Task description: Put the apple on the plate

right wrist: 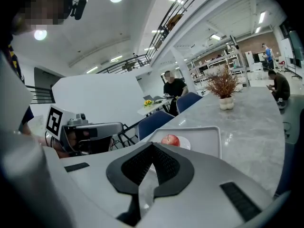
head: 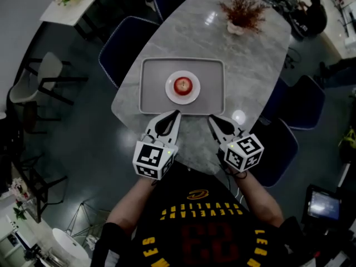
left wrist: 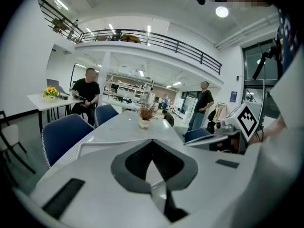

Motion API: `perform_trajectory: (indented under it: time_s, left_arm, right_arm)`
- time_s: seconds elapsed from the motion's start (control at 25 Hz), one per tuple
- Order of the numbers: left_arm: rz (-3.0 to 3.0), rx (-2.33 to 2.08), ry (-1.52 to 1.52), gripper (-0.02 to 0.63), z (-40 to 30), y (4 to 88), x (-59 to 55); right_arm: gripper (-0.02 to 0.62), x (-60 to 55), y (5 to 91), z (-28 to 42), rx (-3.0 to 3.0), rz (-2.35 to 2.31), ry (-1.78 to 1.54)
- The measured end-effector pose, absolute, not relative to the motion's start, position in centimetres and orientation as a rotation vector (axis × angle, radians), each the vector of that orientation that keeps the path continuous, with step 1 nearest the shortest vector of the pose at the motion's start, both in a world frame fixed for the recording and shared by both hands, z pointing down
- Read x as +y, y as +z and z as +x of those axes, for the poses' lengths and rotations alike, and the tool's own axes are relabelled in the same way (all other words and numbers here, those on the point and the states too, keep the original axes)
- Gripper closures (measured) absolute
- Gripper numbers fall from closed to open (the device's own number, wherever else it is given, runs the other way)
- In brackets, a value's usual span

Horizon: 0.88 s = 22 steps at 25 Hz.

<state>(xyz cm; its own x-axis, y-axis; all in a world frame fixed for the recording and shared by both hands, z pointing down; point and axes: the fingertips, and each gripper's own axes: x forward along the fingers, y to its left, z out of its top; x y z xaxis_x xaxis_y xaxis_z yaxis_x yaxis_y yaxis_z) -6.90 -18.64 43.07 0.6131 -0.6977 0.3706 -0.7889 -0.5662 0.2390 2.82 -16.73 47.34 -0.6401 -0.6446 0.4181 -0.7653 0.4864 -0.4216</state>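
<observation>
Head view. Shirt (head: 189, 232): yellow arc of caps, upside down to cam, reads "CLEVELAND". Red numerals below it, approx. "23", dim, not certain. Yellow lettering down both sides is cut off, illegible. 2 marker cubes (head: 151, 159): black/white square codes, no letters. Left gripper view. Blue wall sign (left wrist: 232, 96): too small to read.

Centre frame: one apple (head: 182, 85), one plate (head: 192, 97), one tray (head: 153, 88), one tabletop (head: 250, 65). Upper right: one dried-plant vase (head: 240, 11). Four blue chairs (head: 125, 46) at the edges; two tools below, left gripper (head: 177, 113) and right gripper (head: 211, 118).
</observation>
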Motion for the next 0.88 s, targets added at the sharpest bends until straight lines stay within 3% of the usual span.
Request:
perform_trajectory:
  time_s: [0.4, 0.88]
  left_arm:
    - [2.540, -1.148, 0.220, 0.604, 0.9, 39.1, -9.7]
    - [2.634, -1.192, 0.201, 0.604, 3.8, 36.9, -4.7]
  right_arm:
    - [0.589, -9.5, 41.9, 7.6, -2.591, 1.357, 0.695]
    - [0.589, -4.6, 38.2, 8.0, -2.746, 1.270, 0.474]
